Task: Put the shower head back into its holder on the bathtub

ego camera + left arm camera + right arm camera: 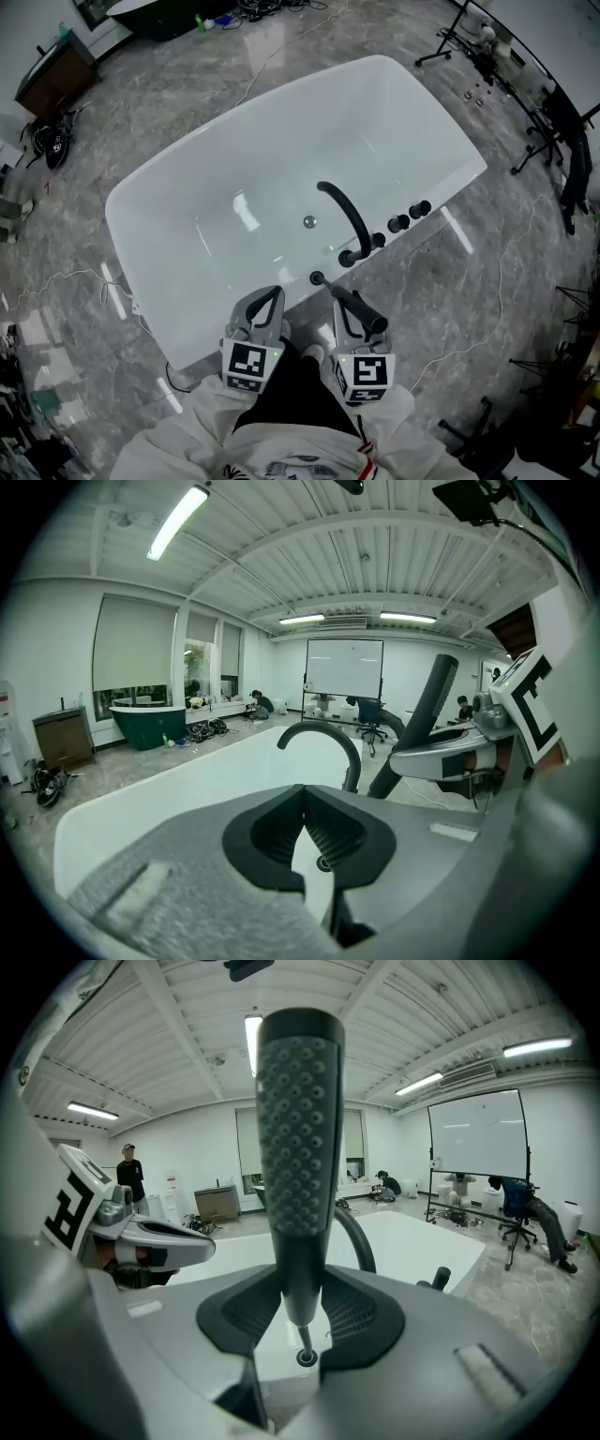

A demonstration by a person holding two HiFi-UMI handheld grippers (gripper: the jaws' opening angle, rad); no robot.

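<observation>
Facing tub, left gripper (265, 300) (302, 789): grey plastic body, ribbed black pads; jaws together, nothing between them.
tub (187, 202): white, glossy, rounded oblong; sits diagonally on the floor (525, 309), which is grey, marbled and shiny.
holder (317, 278) (306, 1357): small black ring on the near rim, between the two gripper tips in the head view.
right gripper (349, 302) (300, 1279): same build as the left; jaws clamped on the slim neck of the shower head.
shower head (366, 316) (300, 1101): black stick shape with a dimpled face, tapering to a thin pin. It stands upright in the right gripper view, pin end just above the holder; contact cannot be told.
spout (347, 211): black arched tube on the rim, beyond the holder.
knobs (398, 223): round, black, in a row right of the spout.
open room: bare floor along the tub's near and right sides; thin cable (502, 281) trails on the floor at right; stands (562, 141) well apart at far right.
hidden: the person's torso covers both hands; each gripper's own body blocks the near rim in its view; people far back are too small to read.
</observation>
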